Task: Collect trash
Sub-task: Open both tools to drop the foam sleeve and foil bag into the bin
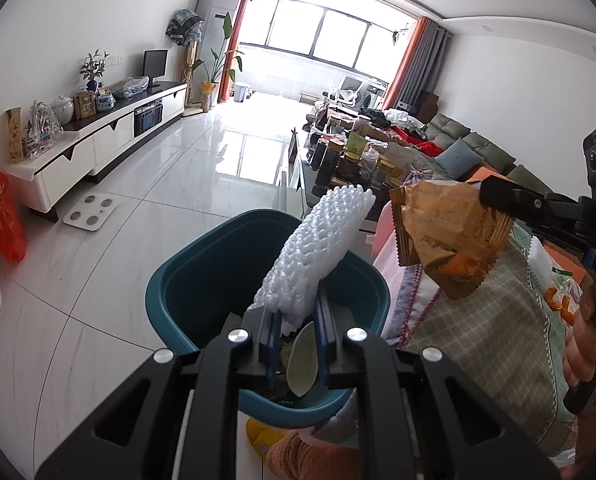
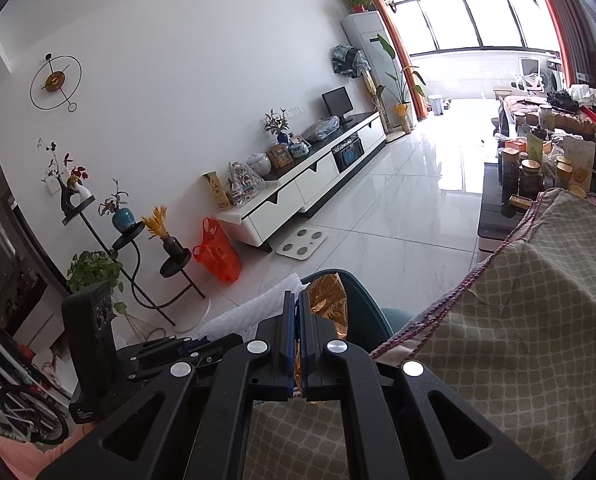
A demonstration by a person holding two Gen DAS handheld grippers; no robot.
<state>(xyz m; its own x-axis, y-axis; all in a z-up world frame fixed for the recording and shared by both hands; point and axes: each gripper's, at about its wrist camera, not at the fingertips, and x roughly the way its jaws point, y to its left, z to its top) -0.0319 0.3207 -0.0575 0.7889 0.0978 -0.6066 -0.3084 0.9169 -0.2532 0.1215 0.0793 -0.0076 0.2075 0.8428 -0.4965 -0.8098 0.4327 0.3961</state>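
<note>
Both wrist cams close, angled down; share teal bin [image 1: 178,292], prob same TV wall.

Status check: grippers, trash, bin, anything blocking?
Left gripper shut on white foam net, over teal bin. Right gripper shut on gold wrapper, beside bin. Nothing blocking.

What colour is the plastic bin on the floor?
The rounded plastic bin is dark teal, clearest in the left wrist view.

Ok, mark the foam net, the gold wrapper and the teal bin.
foam net [image 1: 318,248], left wrist view, mid mesh.
gold wrapper [image 1: 446,232], left wrist view, crinkled centre.
teal bin [image 1: 170,280], left wrist view, left rim.
</note>
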